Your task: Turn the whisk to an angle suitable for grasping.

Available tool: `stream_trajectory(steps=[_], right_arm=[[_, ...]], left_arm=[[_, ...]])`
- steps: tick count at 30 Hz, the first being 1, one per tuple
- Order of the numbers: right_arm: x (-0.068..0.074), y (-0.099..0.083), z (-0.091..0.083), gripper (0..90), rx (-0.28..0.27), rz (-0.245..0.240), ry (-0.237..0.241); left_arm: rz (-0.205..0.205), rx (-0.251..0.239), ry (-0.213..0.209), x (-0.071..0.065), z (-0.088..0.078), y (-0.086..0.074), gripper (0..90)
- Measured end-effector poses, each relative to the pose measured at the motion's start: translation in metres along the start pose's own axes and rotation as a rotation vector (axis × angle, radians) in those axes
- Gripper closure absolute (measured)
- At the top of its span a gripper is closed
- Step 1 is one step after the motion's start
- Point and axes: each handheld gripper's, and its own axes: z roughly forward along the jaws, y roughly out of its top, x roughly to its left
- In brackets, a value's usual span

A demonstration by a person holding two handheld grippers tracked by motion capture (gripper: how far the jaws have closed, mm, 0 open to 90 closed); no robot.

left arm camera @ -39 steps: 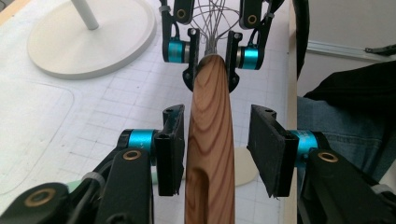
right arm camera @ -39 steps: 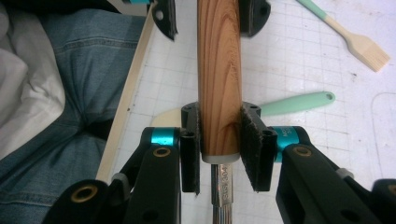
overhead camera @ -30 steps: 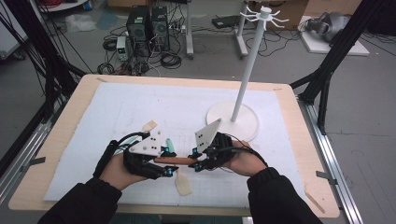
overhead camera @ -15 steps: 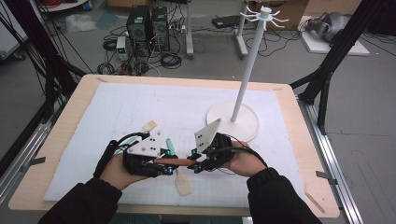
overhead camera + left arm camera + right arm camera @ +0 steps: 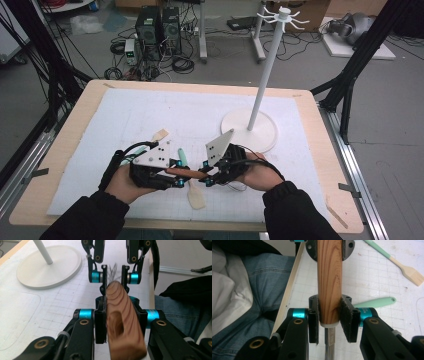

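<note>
Fingers of both grippers clamp the wooden handle (image 5: pixel 187 173) level between them, left gripper (image 5: pixel 176 175) facing right gripper (image 5: pixel 206 178), left jaws just closed on it

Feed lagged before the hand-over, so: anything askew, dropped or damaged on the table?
Nothing stands out. The whisk hangs level between both grippers, left and right, each clamped on its wooden handle. The spatula and brush lie flat on the mat; the stand is upright.

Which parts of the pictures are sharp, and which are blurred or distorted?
High view: even light, soft overall, the table edges bend slightly. Left gripper view: the wooden handle nearest the lens is blurred, the white stand base clearer. Right gripper view: the handle's grain is sharp, the pastry brush softer.
</note>
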Motion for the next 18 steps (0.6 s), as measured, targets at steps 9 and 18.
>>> stream_trajectory(steps=[9,18], right_arm=[[0.000,0.005,-0.006,71.1,-0.028,-0.006,-0.017],[-0.004,0.014,-0.008,70.9,-0.096,-0.005,-0.022]], left_arm=[[-0.032,-0.068,-0.018,0.005,-0.005,0.003,61.6],[-0.048,-0.142,-0.001,0.009,-0.011,0.012,69.5]])
